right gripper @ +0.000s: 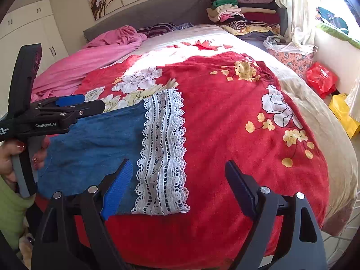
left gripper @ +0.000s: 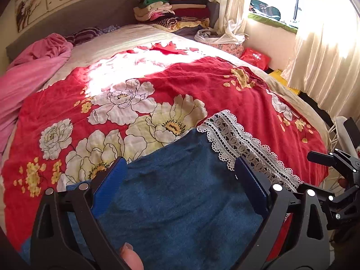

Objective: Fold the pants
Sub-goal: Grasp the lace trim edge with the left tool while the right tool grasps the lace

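Blue pants [right gripper: 94, 144], lace hem [right gripper: 162, 153], flat on red floral blanket [right gripper: 225, 117] at near bed edge. Left gripper [left gripper: 180, 175] spread above denim, right gripper [right gripper: 177, 180] spread, both empty. Risk: pinching blanket along with cloth.

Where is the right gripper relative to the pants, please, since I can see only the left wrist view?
Observer: The right gripper is open; one finger is over the blue pants, the other over the red blanket.
Operator: Thank you. Does the lace hem lie flat at its near end?
Observer: Yes, the lace hem lies flat, ending short of the bed's edge.
Operator: Is my gripper pinching any cloth?
Observer: No, from the side the left gripper is open with no cloth pinched between its fingers.
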{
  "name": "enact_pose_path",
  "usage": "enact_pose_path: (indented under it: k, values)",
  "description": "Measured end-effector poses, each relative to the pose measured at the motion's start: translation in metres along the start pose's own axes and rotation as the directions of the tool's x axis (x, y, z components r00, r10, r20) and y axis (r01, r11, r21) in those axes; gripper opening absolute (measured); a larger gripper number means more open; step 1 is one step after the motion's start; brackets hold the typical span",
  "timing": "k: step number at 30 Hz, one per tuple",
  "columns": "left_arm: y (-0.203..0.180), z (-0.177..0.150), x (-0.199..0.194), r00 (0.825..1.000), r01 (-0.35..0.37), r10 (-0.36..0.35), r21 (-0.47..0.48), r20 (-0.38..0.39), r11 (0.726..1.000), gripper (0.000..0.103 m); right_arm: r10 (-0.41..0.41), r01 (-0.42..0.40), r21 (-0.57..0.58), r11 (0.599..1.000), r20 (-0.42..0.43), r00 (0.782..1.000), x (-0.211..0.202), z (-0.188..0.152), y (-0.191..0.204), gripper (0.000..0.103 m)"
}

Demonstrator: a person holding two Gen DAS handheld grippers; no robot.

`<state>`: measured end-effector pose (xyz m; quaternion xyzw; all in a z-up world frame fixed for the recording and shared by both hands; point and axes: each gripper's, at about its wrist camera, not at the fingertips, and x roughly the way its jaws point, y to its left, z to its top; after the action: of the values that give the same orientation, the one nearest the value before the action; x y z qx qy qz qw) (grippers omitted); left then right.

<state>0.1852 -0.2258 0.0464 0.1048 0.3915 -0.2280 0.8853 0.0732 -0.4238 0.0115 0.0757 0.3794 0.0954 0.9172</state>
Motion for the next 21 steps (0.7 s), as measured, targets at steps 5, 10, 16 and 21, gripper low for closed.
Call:
enact_pose_path:
  k: [5, 10, 16, 21]
  values:
    - [-0.003, 0.006, 0.022, 1.000, -0.003, 0.003, 0.029, -0.029, 1.000, 0.090, 0.021, -0.021, 0.004, 1.000, -0.037, 0.999, 0.014, -0.004, 0.002, 0.083]
    - [-0.007, 0.012, 0.048, 0.999, -0.014, 0.018, 0.080, -0.050, 0.997, 0.090, 0.049, -0.048, 0.016, 0.999, -0.083, 0.995, 0.032, -0.010, 0.007, 0.083]
    - [-0.007, 0.017, 0.077, 0.996, 0.004, 0.006, 0.113, -0.094, 0.994, 0.090, 0.079, -0.076, 0.041, 0.996, -0.083, 0.993, 0.043, -0.017, 0.009, 0.083]
    - [-0.003, 0.016, 0.098, 0.991, 0.033, -0.020, 0.098, -0.130, 0.995, 0.083, 0.161, -0.155, 0.086, 0.984, -0.075, 0.984, 0.045, -0.018, 0.009, 0.058]
